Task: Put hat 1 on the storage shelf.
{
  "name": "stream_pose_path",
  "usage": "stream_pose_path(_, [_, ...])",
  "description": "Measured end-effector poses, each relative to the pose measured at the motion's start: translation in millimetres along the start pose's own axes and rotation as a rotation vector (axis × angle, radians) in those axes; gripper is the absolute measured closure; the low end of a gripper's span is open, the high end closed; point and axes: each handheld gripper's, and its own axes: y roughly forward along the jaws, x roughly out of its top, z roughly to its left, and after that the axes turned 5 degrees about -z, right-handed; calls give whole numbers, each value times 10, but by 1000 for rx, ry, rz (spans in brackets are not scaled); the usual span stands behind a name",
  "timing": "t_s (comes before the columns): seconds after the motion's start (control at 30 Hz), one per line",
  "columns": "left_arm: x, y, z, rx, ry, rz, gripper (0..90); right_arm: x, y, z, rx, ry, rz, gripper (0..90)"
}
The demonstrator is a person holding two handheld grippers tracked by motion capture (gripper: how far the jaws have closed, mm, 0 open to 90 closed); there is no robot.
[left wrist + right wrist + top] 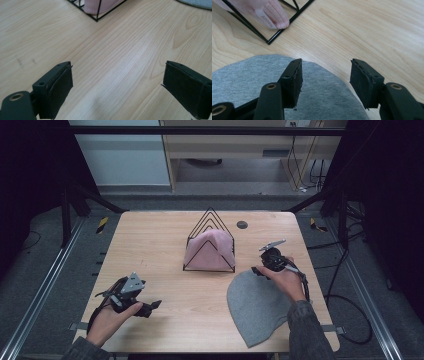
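Observation:
A grey knit hat (257, 307) lies flat at the table's front right. A pink hat (210, 251) sits inside a black wire rack (210, 227) at the centre. My right gripper (261, 269) hovers at the grey hat's far edge. In the right gripper view its jaws (325, 65) stand open over the grey hat (249, 80), with the rack (282, 32) and pink hat (262, 10) just beyond. My left gripper (150, 307) is at the front left, low over bare wood. Its jaws (117, 72) are wide open and empty, and the rack's corner (97, 18) lies ahead.
A dark round grommet (242, 224) is set in the wooden table (150, 245) behind the rack. Black frame posts stand at both far corners. Cables trail on the floor to the right (350, 320).

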Motion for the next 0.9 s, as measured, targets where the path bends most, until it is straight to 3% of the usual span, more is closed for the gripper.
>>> stream_pose_path(0.23, [-137, -63, 108, 37, -47, 21, 88, -19, 72, 2, 2, -10, 28, 403])
stream_pose_path(0.5, [-192, -48, 200, 44, -79, 37, 93, -53, 156, 2, 20, -17, 64, 407])
stream_pose_path(0.77, [-200, -48, 217, 51, -81, 40, 97, -56, 125, 46, 34, -34, 61, 617])
stream_pose_path(0.9, [-208, -38, 227, 55, -83, 47, 99, -68, 101, 75, 59, -59, 68, 793])
